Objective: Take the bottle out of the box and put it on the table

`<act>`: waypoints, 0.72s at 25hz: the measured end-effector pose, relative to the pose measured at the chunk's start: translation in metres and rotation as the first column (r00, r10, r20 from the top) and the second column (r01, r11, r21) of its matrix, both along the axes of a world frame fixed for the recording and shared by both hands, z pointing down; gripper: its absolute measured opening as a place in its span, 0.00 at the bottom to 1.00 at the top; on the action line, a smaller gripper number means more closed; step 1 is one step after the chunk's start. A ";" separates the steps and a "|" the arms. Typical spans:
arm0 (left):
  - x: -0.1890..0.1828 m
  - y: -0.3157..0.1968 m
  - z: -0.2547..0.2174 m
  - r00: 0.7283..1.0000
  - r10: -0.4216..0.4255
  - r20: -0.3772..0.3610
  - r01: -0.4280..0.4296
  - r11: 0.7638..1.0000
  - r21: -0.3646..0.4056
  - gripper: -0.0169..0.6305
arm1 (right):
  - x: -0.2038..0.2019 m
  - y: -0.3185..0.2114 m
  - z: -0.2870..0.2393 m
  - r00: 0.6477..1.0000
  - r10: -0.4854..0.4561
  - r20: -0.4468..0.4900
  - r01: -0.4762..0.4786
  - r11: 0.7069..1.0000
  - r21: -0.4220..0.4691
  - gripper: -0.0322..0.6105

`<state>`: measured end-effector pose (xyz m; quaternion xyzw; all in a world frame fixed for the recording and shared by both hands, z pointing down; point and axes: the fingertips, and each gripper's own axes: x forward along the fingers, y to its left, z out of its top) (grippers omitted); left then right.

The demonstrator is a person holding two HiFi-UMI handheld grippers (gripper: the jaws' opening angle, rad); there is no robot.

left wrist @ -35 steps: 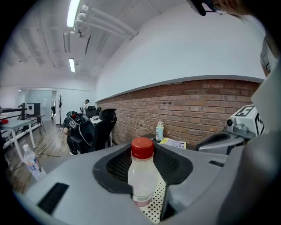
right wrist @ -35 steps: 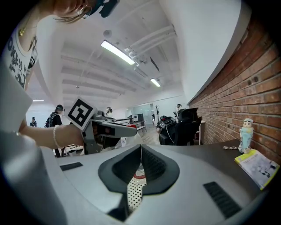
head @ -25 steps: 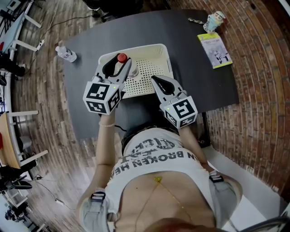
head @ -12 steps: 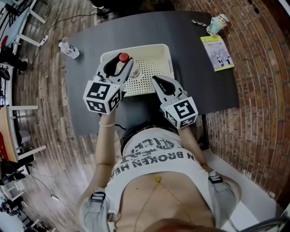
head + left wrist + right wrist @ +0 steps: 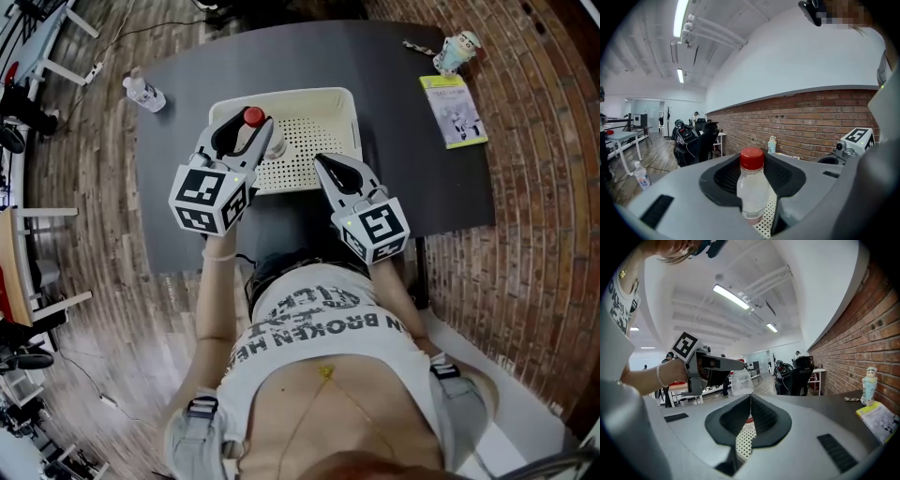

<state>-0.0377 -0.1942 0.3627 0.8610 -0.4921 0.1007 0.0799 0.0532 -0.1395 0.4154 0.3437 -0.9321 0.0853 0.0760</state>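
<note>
A clear bottle with a red cap (image 5: 252,118) stands upright between the jaws of my left gripper (image 5: 243,137), over the left part of the white perforated box (image 5: 281,97). In the left gripper view the bottle (image 5: 752,187) fills the gap between the pads, which press its sides, and the box's dotted floor shows just under its base. My right gripper (image 5: 324,165) hovers at the box's near right edge, its tips touching and nothing between them (image 5: 750,397). From that view the bottle (image 5: 740,380) shows past the tips.
The box sits on a dark grey table (image 5: 384,84). A second small bottle (image 5: 142,91) stands at the table's far left corner. A yellow-green booklet (image 5: 454,110) and a small figurine cup (image 5: 457,49) lie at the far right.
Only the head view has shifted a little. Both grippers and the held bottle keep their places over the box.
</note>
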 end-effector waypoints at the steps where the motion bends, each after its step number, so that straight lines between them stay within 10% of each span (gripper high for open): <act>1: -0.001 0.001 0.000 1.000 0.000 -0.002 0.000 1.000 0.001 0.27 | 0.000 -0.001 0.001 1.000 0.006 0.000 -0.006 1.000 -0.001 0.06; 18: -0.034 0.013 -0.010 0.999 0.016 -0.042 -0.015 1.000 0.022 0.26 | -0.023 0.007 0.002 0.998 0.050 -0.023 -0.050 0.999 -0.008 0.06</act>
